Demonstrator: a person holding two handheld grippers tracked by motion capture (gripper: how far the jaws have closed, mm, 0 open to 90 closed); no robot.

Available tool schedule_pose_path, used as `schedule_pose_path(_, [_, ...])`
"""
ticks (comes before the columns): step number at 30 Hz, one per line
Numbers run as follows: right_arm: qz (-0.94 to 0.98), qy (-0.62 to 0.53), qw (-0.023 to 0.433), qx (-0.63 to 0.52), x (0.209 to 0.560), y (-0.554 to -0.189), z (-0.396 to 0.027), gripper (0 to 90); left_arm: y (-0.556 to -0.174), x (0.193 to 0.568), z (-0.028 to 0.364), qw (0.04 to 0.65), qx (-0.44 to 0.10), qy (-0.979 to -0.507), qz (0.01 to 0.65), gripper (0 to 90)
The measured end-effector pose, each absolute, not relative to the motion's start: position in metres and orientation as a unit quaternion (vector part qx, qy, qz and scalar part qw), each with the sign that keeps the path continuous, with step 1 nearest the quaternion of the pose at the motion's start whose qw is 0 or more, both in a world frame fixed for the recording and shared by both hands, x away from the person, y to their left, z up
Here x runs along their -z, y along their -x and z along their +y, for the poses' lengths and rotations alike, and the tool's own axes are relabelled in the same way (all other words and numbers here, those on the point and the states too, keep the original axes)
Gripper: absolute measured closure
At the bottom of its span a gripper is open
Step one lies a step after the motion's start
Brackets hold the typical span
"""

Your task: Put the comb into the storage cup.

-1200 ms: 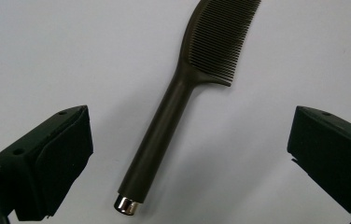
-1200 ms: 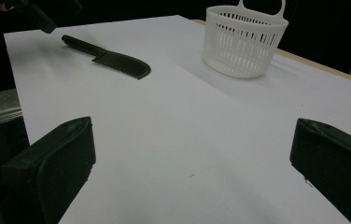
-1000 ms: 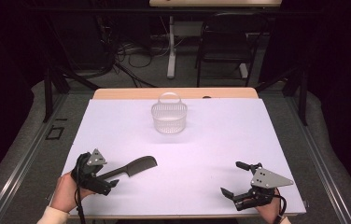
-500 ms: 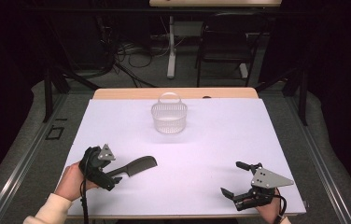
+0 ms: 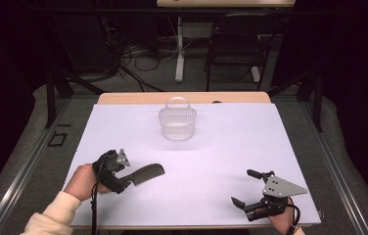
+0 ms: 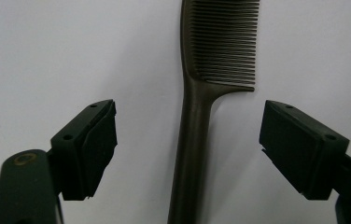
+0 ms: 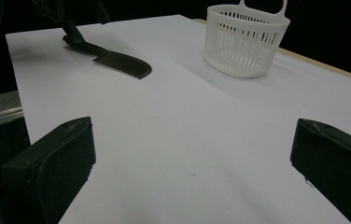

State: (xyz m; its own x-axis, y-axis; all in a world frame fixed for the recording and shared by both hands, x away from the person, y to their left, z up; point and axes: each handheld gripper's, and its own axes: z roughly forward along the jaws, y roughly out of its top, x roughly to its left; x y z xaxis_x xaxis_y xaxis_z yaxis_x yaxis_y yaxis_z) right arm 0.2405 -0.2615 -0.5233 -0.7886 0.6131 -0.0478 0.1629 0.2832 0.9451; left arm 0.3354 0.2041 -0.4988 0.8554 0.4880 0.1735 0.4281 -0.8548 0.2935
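A dark comb (image 5: 149, 173) lies flat on the white table sheet, teeth end toward the right. My left gripper (image 5: 123, 179) sits over its handle. In the left gripper view the comb handle (image 6: 194, 135) runs up between the two jaws with a clear gap on each side. The jaws have just been closing, and the pads do not touch the handle. My right gripper (image 5: 243, 187) rests near the front right edge, open, with bare sheet between its jaws (image 7: 192, 168). The comb (image 7: 120, 59) lies far off to its left.
A white slotted basket (image 5: 177, 123) with a handle stands upright toward the back middle of the sheet, also seen as the basket (image 7: 246, 39) ahead of the right gripper. The white sheet (image 5: 231, 142) ends at a wooden table edge at the back.
My left gripper has slid right along the table and now straddles the comb's handle. The comb, the basket and the right gripper have stayed put.
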Motion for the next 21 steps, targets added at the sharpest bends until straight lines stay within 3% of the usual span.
schedule_pose_path(12, [0.774,-0.250,0.207,-0.544,0.523,-0.240,-0.262,0.0,-0.348,0.510,0.194,0.074,-0.080,-0.972,0.209,58.4])
schedule_pose_path(21, [0.774,-0.251,0.206,-0.543,0.523,-0.240,-0.261,0.0,-0.360,0.520,0.195,0.053,-0.054,-0.976,0.204,70.1])
